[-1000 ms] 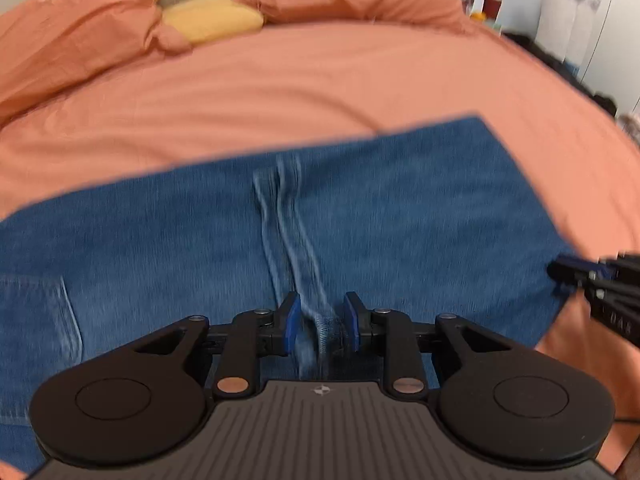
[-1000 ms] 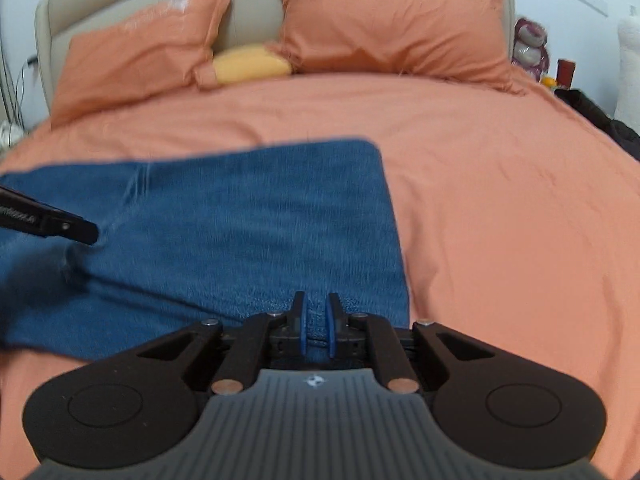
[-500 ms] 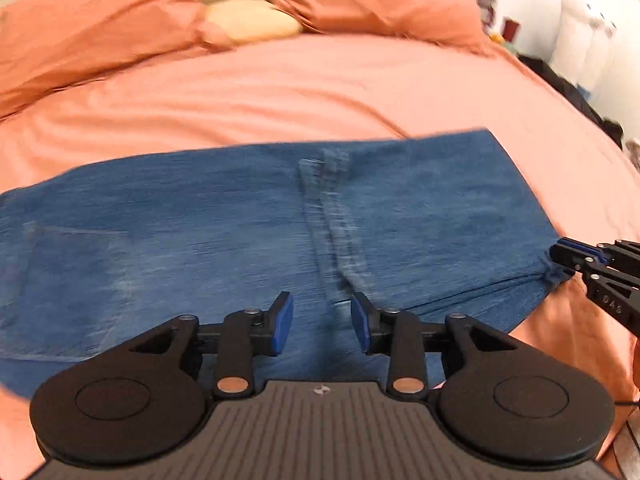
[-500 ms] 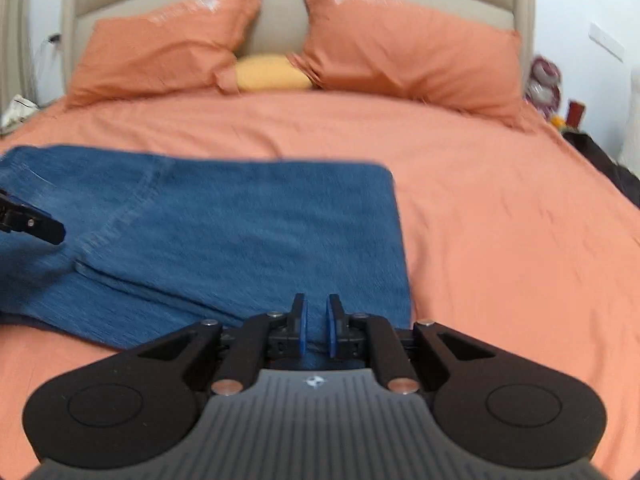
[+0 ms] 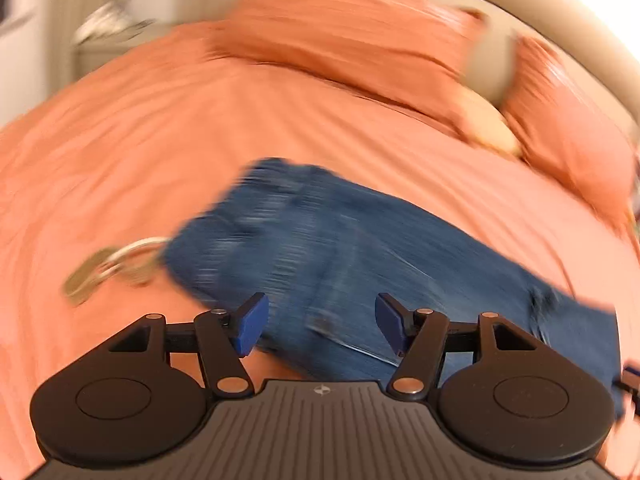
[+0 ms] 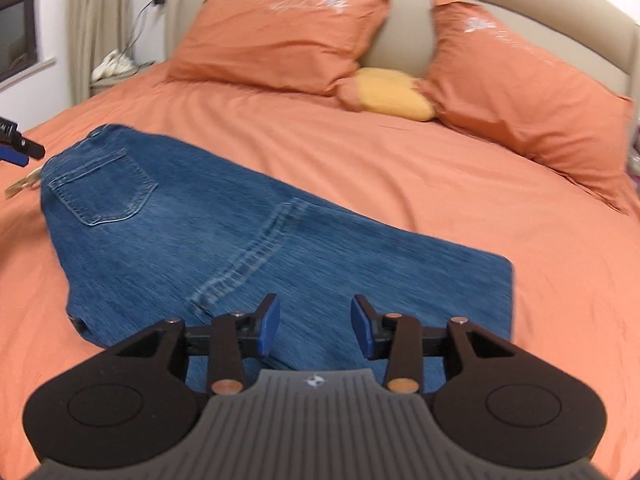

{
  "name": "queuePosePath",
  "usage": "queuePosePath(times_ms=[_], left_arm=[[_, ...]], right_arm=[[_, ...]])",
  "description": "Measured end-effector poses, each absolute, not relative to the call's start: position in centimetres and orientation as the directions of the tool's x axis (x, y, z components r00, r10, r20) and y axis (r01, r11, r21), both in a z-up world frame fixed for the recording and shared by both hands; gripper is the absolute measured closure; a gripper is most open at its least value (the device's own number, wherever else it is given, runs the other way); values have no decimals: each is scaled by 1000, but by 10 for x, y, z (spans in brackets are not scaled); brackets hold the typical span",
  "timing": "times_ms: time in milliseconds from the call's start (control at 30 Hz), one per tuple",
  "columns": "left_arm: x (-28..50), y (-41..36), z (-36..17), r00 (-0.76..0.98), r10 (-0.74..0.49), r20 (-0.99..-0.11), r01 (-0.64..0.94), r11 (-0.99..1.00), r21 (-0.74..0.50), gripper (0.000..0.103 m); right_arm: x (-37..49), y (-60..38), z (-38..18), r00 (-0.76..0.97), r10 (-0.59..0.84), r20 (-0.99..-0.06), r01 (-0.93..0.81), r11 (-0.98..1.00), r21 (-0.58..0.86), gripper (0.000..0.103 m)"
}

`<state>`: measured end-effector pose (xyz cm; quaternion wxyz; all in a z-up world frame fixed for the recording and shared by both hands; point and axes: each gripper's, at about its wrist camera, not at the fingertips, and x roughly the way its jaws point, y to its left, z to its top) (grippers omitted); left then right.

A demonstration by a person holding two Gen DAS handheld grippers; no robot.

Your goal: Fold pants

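Nearest in the right wrist view, the right gripper (image 6: pixel 314 328) hangs over the close edge of the jeans (image 6: pixel 248 248) with its blue fingers (image 6: pixel 267 326) spread apart and nothing between them. In the left wrist view, which is smeared by motion, the left gripper (image 5: pixel 318 326) is spread even wider, also empty, above the waist end of the jeans (image 5: pixel 360 264). Both tools being free of the cloth suggests the pants have been let go to lie as they are, ready for a fresh grip.

The jeans lie flat on the orange bedsheet (image 6: pixel 400 168), doubled over on themselves, back pocket (image 6: pixel 102 190) up and toward the left, the stitched seam (image 6: pixel 256 252) running down the middle, a straight folded edge at the right. That layout looks like a lengthwise fold is done and a crosswise fold is likely next.

Just beside the waistband lies a metal ring with keys (image 5: pixel 108 268), touching or nearly touching the denim; blur hides which. It could snag if the waist is dragged.

Farther off, two orange pillows (image 6: pixel 280 40) lean on the beige headboard (image 6: pixel 404 32) with a yellow cushion (image 6: pixel 390 94) wedged between them. White marks on the pillows cannot be read, and no other writing or brand is legible.
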<state>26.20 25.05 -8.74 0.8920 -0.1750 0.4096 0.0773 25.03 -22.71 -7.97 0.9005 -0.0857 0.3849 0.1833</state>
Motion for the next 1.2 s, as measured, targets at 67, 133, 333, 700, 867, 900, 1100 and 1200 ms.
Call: queuePosePath(times_ms=[67,133,333,700,867,900,1100,1200], left_arm=[[261,282,-99,659,-17,-752,-356,874,-331,25],[262,306,-113,665,-36,-746,-403,824,-399,25],[268,339,-156,689,-89,-719,-470,700,-537,22],[273,355,-198,775,-113,-622,-434,619,-654,5],[274,356,-202,792,-106,-601,-417,625,-660,5],[274,357,-202,794,-106,-599,-414,627,-660,5],[280,348,-197,763,-51,-645,-439,691,-574,41],[286,344,-189,731,-17,-683,-465,720,-516,61]], right_arm=[[265,-215,-80,604,280,-746,-431,902,-10,66],[282,-204,-84,573,289,-767,-470,882,-19,66],[330,-177,-107,485,287,-826,-564,825,-45,66],[397,-138,-142,378,297,-877,-800,581,-148,64],[421,-129,-157,273,308,-911,-848,524,-77,63],[425,-129,-157,253,313,-916,-849,525,-55,63],[430,-131,-160,229,314,-922,-844,536,-27,62],[429,-130,-162,240,311,-920,-824,566,-24,63]])
